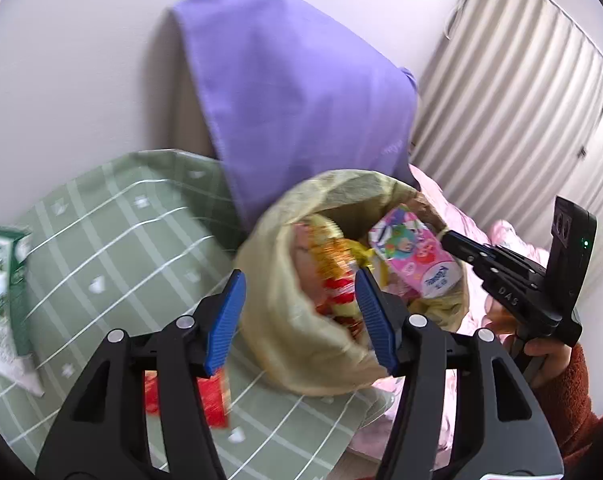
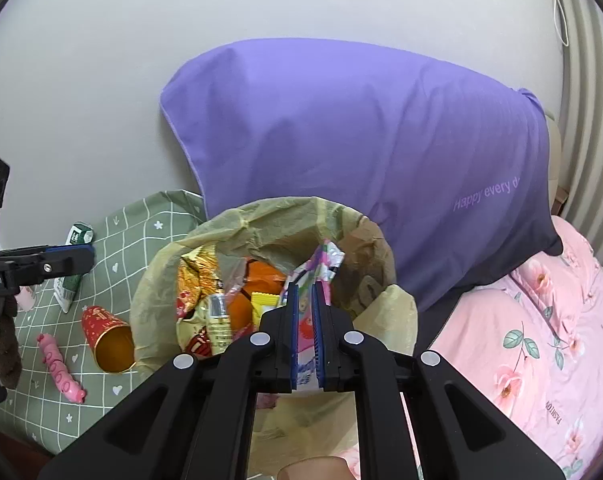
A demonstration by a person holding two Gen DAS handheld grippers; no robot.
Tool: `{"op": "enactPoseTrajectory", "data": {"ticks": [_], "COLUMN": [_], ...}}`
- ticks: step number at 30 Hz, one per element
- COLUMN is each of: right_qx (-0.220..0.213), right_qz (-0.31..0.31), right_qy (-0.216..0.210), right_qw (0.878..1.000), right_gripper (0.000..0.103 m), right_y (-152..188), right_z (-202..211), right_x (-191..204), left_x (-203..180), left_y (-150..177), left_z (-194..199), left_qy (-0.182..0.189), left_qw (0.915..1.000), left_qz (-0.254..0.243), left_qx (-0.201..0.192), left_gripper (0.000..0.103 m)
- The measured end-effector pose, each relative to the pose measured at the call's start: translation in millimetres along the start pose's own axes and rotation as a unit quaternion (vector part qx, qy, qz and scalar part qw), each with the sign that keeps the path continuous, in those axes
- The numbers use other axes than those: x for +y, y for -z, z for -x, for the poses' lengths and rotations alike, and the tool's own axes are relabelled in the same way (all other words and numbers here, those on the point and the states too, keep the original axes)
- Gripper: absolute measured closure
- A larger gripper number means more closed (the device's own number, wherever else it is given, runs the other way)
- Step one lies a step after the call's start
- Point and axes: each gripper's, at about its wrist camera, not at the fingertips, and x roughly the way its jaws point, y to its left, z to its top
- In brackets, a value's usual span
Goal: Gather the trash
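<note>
Left claw (image 1: pixel 299 320): apart, empty, above yellow trash bag (image 1: pixel 285 344)
Right claw (image 2: pixel 305 332): clamped on pink tissue pack (image 2: pixel 303 364), frame centre

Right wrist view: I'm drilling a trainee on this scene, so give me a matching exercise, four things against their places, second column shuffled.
Things:
1. red can
2. pink tissue pack
3. green carton
4. purple pillow

Places:
A. propped against the wall behind the bag
B. lying open-mouthed on the green cloth beside the yellow bag
C. between the right gripper fingers, over the bag
D. on the green cloth near the wall, behind the left gripper

Pairs: 1-B, 2-C, 3-D, 4-A
</note>
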Motion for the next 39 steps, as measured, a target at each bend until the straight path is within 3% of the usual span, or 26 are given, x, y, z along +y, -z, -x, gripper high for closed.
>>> {"op": "enactPoseTrajectory", "data": {"ticks": [4, 8, 11, 14, 19, 21, 25, 29, 34, 39], "right_qx": [-0.01, -0.007, 0.009, 0.05, 0.093, 0.09, 0.087, 0.069, 0.061, 0.055], "right_qz": [-0.003, 0.016, 0.071, 0.15, 0.209, 0.211, 0.169, 0.119, 0.07, 0.095], "right_qy": [-0.038, -0.109, -0.169, -0.221, -0.254, -0.243, -0.209, -0.237, -0.249, -0.245], "right_qw": [0.999, 0.994, 0.983, 0.962, 0.94, 0.943, 0.959, 0.962, 0.964, 0.963], "right_gripper": [0.094, 0.094, 0.094, 0.094, 0.094, 0.094, 0.094, 0.094, 0.094, 0.094], "right_y": [2.0, 6.6, 13.0, 31.9, 53.7, 56.5, 56.7, 56.9, 60.0, 59.2], "right_z": [8.5, 12.3, 8.1, -10.0, -43.4, -56.1, -81.9, -88.0, -94.1, -80.4], "right_x": [14.9, 47.4, 88.2, 139.2, 186.0, 194.3, 190.2, 179.3, 178.2, 191.2], "left_x": [33.6, 69.1, 96.9, 121.1, 147.9, 154.3, 166.3, 177.4, 189.3, 200.0], "left_y": [15.9, 31.6, 43.3, 55.1, 78.0, 86.3, 100.2, 107.0, 97.0, 64.8], "left_z": [29.5, 54.7, 74.7, 95.4, 120.2, 123.1, 123.9, 117.5, 97.5, 69.3], "left_qy": [-0.035, -0.068, -0.101, -0.132, -0.176, -0.186, -0.2, -0.208, -0.207, -0.214], "left_qw": [0.9988, 0.9953, 0.9892, 0.9805, 0.9673, 0.9645, 0.9603, 0.9586, 0.9633, 0.9696], "left_qz": [0.031, 0.066, 0.101, 0.136, 0.171, 0.177, 0.187, 0.192, 0.17, 0.118], "left_qx": [-0.011, -0.02, -0.035, -0.052, -0.064, -0.06, -0.049, -0.034, -0.015, 0.0], "left_gripper": [0.049, 0.049, 0.048, 0.047, 0.042, 0.042, 0.041, 0.041, 0.04, 0.031]}}
